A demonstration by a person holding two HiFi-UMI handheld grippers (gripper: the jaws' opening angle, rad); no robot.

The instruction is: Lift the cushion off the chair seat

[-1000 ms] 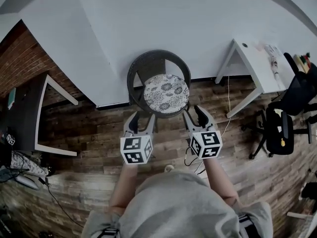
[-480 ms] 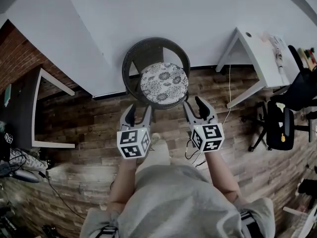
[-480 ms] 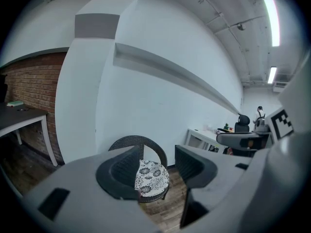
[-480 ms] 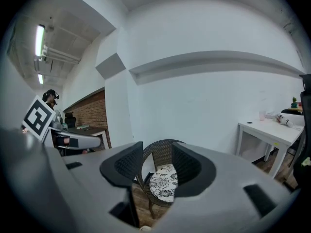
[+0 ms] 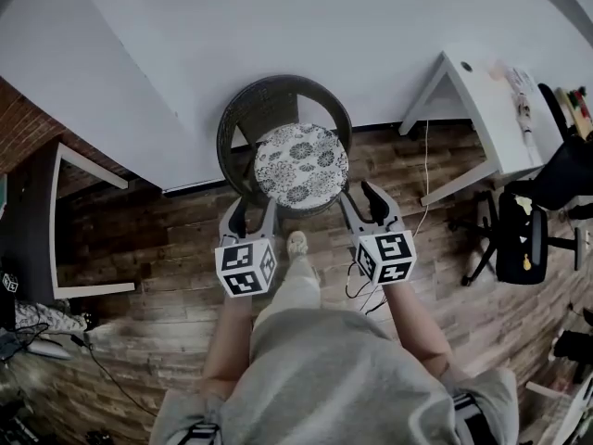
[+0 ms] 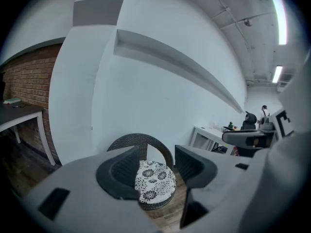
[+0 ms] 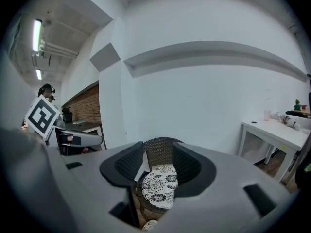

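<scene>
Wood plank floor (image 5: 167, 248) and a big white wall (image 5: 278, 26) fill most of the head view. Against that wall sits a round dark wicker chair (image 5: 243, 123). The cushion (image 5: 301, 166) lies flat on its seat: round, white with a dark flower print, covering pretty much the whole seat.

Both grippers hang on the near side of the chair, not touching it. The left gripper (image 5: 252, 215) is by the seat's left front edge and the right gripper (image 5: 361, 204) by the right front edge. In each gripper view the jaws are spread wide and empty, with the cushion just framed in the gap farther off.

The head view gives the cushion's full round outline plus a white tabletop (image 5: 486, 109) off to the right. The gripper views show the chair's curved backrest from the front, and the ceiling light strips (image 6: 278, 11).
</scene>
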